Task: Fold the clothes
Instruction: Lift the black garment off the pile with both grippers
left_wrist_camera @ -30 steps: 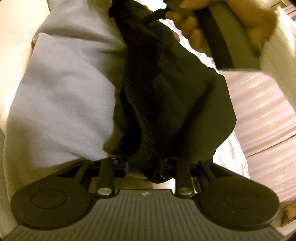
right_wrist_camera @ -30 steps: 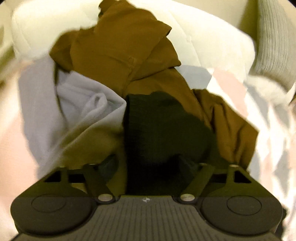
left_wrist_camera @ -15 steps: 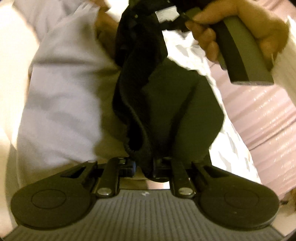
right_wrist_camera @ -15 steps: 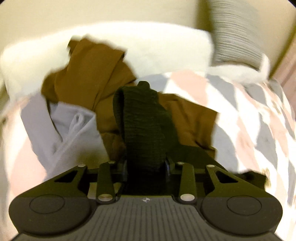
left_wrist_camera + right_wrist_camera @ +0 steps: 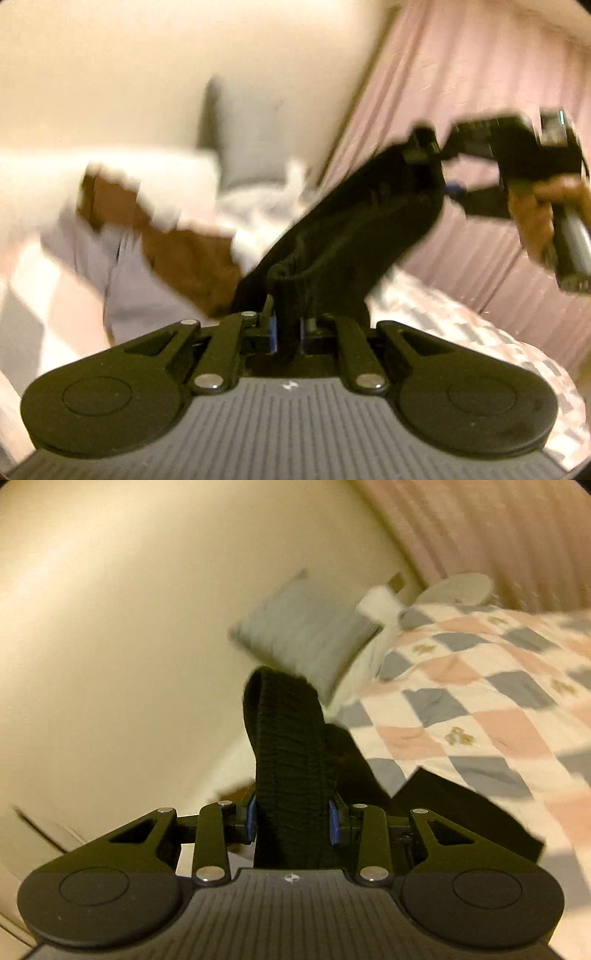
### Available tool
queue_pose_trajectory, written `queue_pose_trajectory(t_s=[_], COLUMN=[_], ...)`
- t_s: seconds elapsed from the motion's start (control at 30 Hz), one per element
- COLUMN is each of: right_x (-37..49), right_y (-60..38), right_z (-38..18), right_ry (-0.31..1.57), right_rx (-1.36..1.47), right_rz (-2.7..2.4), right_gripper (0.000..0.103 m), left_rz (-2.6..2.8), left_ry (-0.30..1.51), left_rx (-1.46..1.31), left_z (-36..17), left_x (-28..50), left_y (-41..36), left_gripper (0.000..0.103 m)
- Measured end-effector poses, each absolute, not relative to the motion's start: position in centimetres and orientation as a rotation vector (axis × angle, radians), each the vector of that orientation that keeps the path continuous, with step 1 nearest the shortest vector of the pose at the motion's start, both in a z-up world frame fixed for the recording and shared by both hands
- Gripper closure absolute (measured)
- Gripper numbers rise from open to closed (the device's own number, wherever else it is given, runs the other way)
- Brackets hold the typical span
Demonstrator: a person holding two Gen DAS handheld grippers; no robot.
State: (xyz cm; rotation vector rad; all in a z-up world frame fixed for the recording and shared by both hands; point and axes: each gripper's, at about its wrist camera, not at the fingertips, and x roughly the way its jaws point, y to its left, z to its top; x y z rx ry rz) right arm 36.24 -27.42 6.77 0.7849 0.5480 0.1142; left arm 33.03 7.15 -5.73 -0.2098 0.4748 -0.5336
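Observation:
A black garment point(image 5: 354, 229) with a ribbed waistband hangs stretched in the air between both grippers. My left gripper point(image 5: 290, 332) is shut on one end of the waistband, low in the left wrist view. The right gripper point(image 5: 424, 147) shows at upper right there, held by a hand point(image 5: 535, 210), clamped on the other end. In the right wrist view, my right gripper point(image 5: 291, 818) is shut on the ribbed waistband point(image 5: 288, 746), which loops up above the fingers; more black cloth point(image 5: 461, 812) hangs to the right.
A brown garment point(image 5: 184, 254) and a light grey garment point(image 5: 140, 291) lie on the bed at left. The checked quilt point(image 5: 480, 709) covers the bed, with a grey pillow point(image 5: 306, 635) and white pillow point(image 5: 110, 166) by the cream wall. Pink curtains point(image 5: 480, 74) hang at right.
Both grippers have lifted the black garment off the clothes pile and moved apart, stretching it. The views have swung up from the pile toward the wall, pillows and curtains.

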Motion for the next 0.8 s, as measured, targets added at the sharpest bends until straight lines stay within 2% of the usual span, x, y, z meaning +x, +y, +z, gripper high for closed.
queue_pose_trajectory(t_s=[0.1,0.23,0.43,0.57,0.8], right_x=[27.7,18.4,10.7,12.1,23.2], right_y=[-30.8,-32.5,-33.0,-33.0,-32.5], right_z=[10.1,15.7,24.1,25.5,23.1], right_ry=[0.484,0.373,0.195,0.204,0.322], right_rx=[0.91,0.89,0.799,0.789,0.834], right_rz=[0.137,0.174,0.242,0.194,0.086], right_gripper=[0.069,0.069,0.069,0.069,0.069], left_rz=[-0.578,-0.653,-0.731,-0.736,-0.629], left_ry=[0.355,0.241,0.062,0.06,0.23], left_rx=[-0.132,-0.116,-0.075,-0.064,-0.06], left_z=[0.9,9.0,18.2,19.8,15.6], left_x=[27.1,20.3,12.8,13.4,22.8], left_y=[6.1,5.9,6.0,5.8,3.4], left_gripper=[0.096,0.096,0.096,0.095,0.095])
